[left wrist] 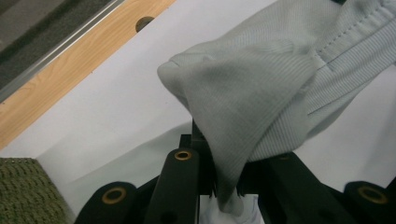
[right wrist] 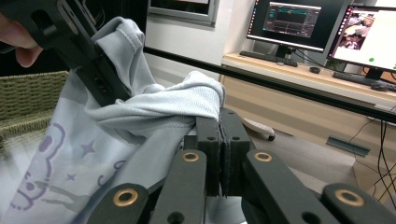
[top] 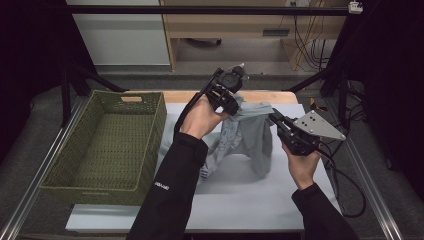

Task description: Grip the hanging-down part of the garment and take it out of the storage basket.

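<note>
Sleeves come in from the bottom of the high view; we see small white lettering on the left one, too small to read. Our left gripper (top: 231, 103) and right gripper (top: 278, 121) each pinch a fold of the grey shirt (top: 248, 134), jaws closed on cloth, holding it up over the white mat (top: 250, 200). Purple stars are printed on it. The basket (top: 107, 145) sits left, its near edge overhanging; the mat lies bare in front.
</note>
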A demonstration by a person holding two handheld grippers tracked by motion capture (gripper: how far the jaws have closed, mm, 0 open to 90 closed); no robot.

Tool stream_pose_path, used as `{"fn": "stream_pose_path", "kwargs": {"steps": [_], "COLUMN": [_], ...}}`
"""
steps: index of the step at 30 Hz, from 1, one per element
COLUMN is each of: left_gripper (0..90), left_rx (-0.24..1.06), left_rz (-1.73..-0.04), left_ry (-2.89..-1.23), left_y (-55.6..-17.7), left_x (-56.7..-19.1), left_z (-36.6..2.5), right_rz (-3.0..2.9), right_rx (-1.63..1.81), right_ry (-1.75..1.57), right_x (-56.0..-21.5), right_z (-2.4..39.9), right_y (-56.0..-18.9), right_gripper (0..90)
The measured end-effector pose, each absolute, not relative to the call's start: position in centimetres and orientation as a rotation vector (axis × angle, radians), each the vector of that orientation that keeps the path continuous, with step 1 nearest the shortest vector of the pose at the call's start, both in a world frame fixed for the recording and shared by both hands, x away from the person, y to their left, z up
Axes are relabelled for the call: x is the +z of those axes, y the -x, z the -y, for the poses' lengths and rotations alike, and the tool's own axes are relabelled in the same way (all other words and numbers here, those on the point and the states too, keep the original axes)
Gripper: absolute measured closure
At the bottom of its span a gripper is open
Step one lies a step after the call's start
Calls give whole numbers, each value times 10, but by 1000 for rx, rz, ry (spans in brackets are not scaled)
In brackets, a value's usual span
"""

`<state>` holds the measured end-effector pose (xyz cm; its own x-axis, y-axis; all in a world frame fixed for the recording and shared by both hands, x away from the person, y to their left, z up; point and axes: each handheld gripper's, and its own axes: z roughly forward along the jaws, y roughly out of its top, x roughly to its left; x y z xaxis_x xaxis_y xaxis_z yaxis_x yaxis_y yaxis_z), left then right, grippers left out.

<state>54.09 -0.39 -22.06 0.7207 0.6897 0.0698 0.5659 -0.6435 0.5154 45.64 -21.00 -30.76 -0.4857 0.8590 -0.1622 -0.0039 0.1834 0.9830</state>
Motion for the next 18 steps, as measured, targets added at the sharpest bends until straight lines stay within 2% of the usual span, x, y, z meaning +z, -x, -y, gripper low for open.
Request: {"fn": "stream_pose_path", "kwargs": {"steps": [10,12,14,15,16,18], "left_gripper": [797,797,797,797,797,797], "left_rx": [383,389,393,393,390,387], "left_rz": [-986,-989,-984,-991,-986,-999], "left_ry": [-2502,-2513,-2530,-2523,-2531,-2518], "left_y": [-547,-547,-548,-548,-549,-550], "left_x": [-233,-235,-238,-240,-241,-245], "left_z": [-3,-4,-5,-7,-8,-12], "right_rz": [-1857,-1909,-1915,-1923,-1923,-1917], "right_rx": [1480,1522,1536,1581,1581,1588], "right_ry": [-830,-828,-827,-824,-824,-830], "right_x": [-351,-363,-366,-370,-370,-370], "right_z": [202,197,195,192,192,191], "right_y": [-453,-451,-451,-449,-449,-446], "right_gripper": [847,759,730,596,596,512]}}
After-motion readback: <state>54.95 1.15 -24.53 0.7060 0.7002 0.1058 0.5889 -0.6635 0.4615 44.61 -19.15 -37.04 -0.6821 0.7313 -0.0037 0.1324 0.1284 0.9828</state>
